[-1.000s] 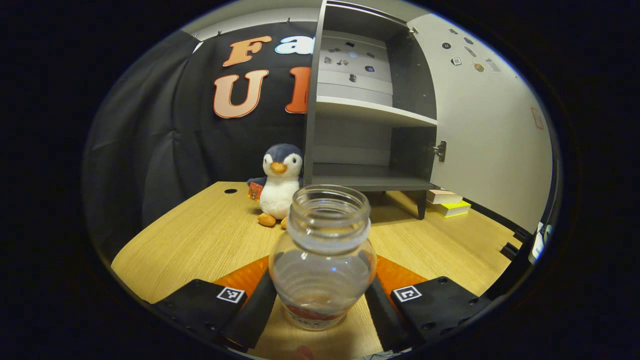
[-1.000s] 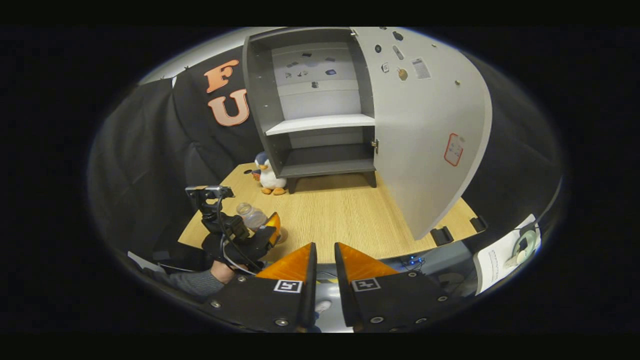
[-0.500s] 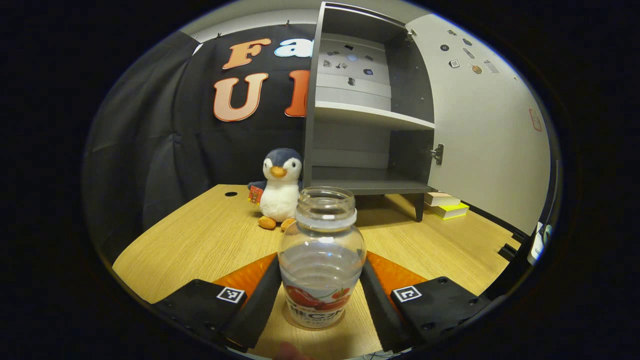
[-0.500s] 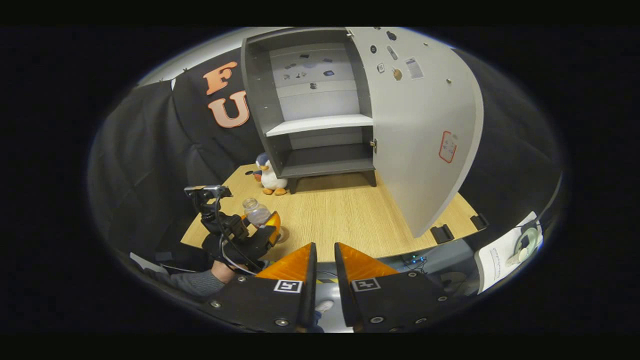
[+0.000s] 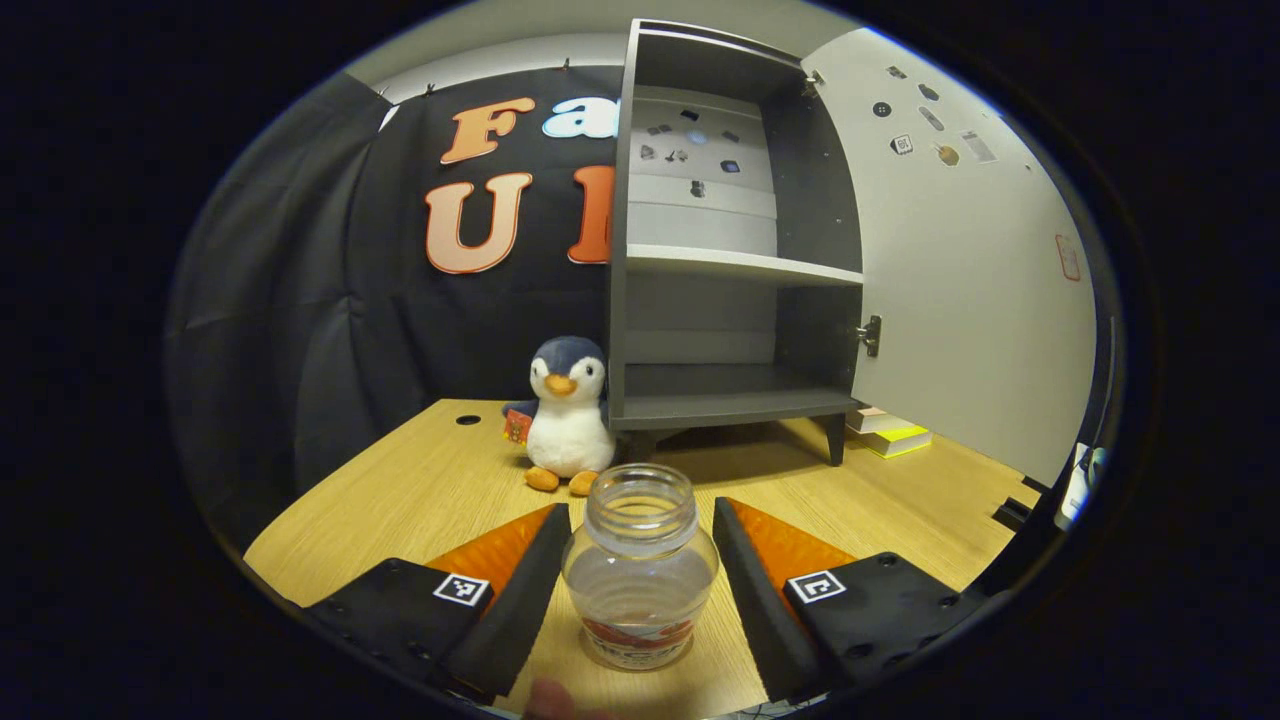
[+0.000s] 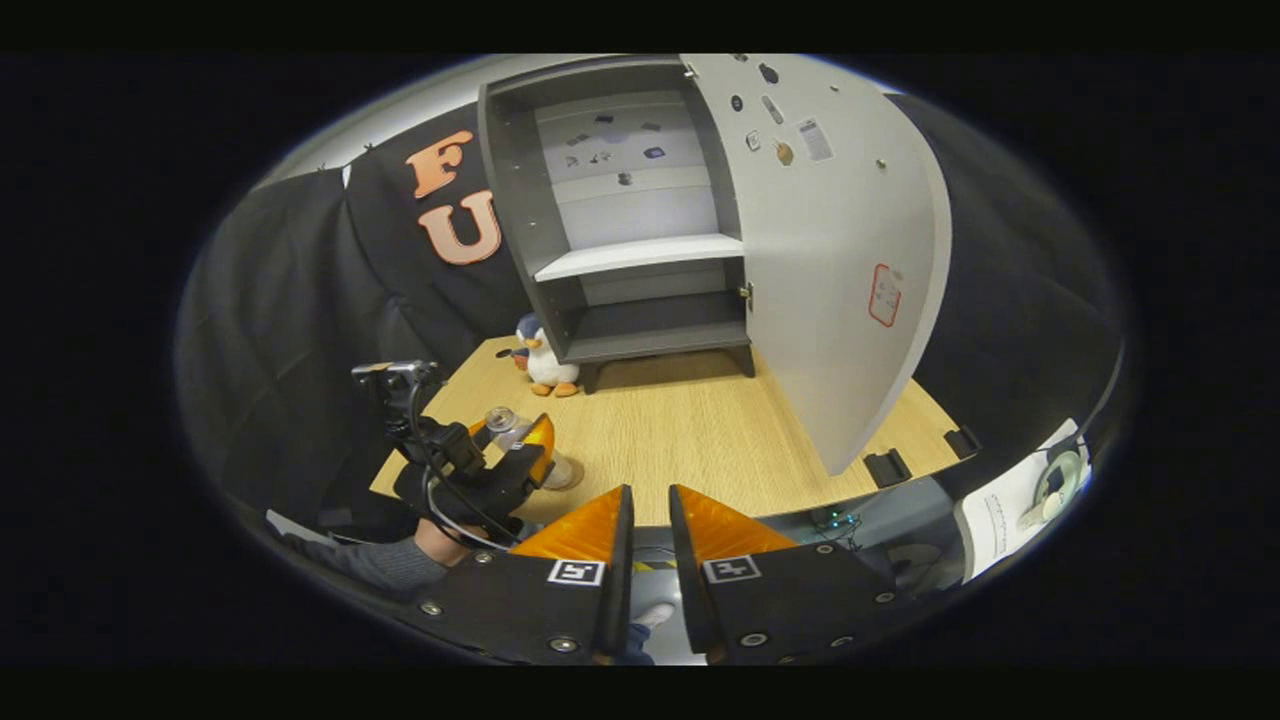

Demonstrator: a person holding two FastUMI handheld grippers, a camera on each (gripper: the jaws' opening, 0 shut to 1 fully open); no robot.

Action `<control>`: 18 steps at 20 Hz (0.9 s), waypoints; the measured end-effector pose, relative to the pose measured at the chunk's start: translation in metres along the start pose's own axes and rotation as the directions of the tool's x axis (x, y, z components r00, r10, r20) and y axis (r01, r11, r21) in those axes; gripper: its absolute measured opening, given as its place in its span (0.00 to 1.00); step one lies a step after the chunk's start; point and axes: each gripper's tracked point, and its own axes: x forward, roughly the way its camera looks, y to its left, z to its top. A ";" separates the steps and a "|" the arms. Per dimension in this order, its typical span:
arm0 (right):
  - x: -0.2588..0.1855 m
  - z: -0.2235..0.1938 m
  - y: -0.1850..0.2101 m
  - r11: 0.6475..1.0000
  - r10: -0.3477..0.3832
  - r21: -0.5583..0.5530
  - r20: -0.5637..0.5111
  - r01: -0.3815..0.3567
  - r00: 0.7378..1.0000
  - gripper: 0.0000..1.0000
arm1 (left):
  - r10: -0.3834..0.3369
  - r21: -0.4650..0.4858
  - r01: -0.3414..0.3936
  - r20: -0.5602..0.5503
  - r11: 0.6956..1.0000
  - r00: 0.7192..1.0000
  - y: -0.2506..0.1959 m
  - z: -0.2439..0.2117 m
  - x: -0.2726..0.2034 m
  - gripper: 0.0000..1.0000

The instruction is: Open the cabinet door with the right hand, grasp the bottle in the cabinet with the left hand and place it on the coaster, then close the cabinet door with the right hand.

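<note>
A clear, lidless bottle with a red label stands upright on the wooden table between the fingers of my left gripper. That gripper is open, with a small gap on each side of the bottle. In the right gripper view the bottle rests on a small round coaster, with the left gripper and the hand holding it around it. The grey cabinet is empty and its door is swung wide open. My right gripper hangs shut over the table's near edge, holding nothing.
A plush penguin sits just left of the cabinet's foot. A few books lie behind the open door. Papers lie beyond the table's right front corner. Black cloth closes off the back and left.
The left gripper set the tilted bottle upright, let go and opened. It has drawn back a little, so the bottle looks smaller. The right gripper has barely moved.
</note>
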 end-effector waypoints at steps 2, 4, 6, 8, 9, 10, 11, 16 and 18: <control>-0.004 0.004 -0.001 1.000 0.005 0.012 0.015 -0.005 1.000 0.22 | -0.008 0.005 0.008 0.023 1.000 1.000 -0.002 0.016 -0.001 0.93; -0.007 0.008 -0.003 1.000 0.007 0.020 0.031 -0.007 0.999 0.22 | -0.013 0.013 0.012 0.038 1.000 0.999 -0.005 0.032 -0.002 0.93; -0.013 0.016 -0.006 1.000 0.008 0.029 0.058 -0.009 0.998 0.22 | -0.018 0.024 0.016 0.071 1.000 0.997 -0.008 0.055 -0.006 0.93; -0.020 0.026 -0.010 0.999 0.008 0.039 0.093 -0.012 0.996 0.22 | -0.029 0.045 0.025 0.094 0.999 0.995 -0.014 0.076 -0.007 0.93; -0.025 0.030 -0.011 0.999 0.010 0.045 0.108 -0.015 0.994 0.22 | -0.033 0.051 0.028 0.104 0.998 0.994 -0.017 0.086 -0.010 0.93; -0.028 0.035 -0.013 0.999 0.009 0.048 0.125 -0.015 0.992 0.22 | -0.045 0.054 0.039 0.109 0.998 0.993 -0.021 0.095 -0.014 0.93; -0.034 0.041 -0.015 0.999 0.011 0.049 0.146 -0.019 0.989 0.22 | -0.058 0.044 0.054 0.114 0.998 0.992 -0.026 0.104 -0.018 0.93; -0.055 0.081 -0.029 0.998 0.013 0.055 0.262 -0.028 0.965 0.22 | -0.091 0.006 0.091 0.112 0.996 0.990 -0.044 0.146 -0.036 0.93; -0.067 0.101 -0.042 0.999 0.005 0.046 0.313 -0.021 0.950 0.22 | -0.093 0.011 0.093 0.107 0.996 0.990 -0.046 0.160 -0.042 0.94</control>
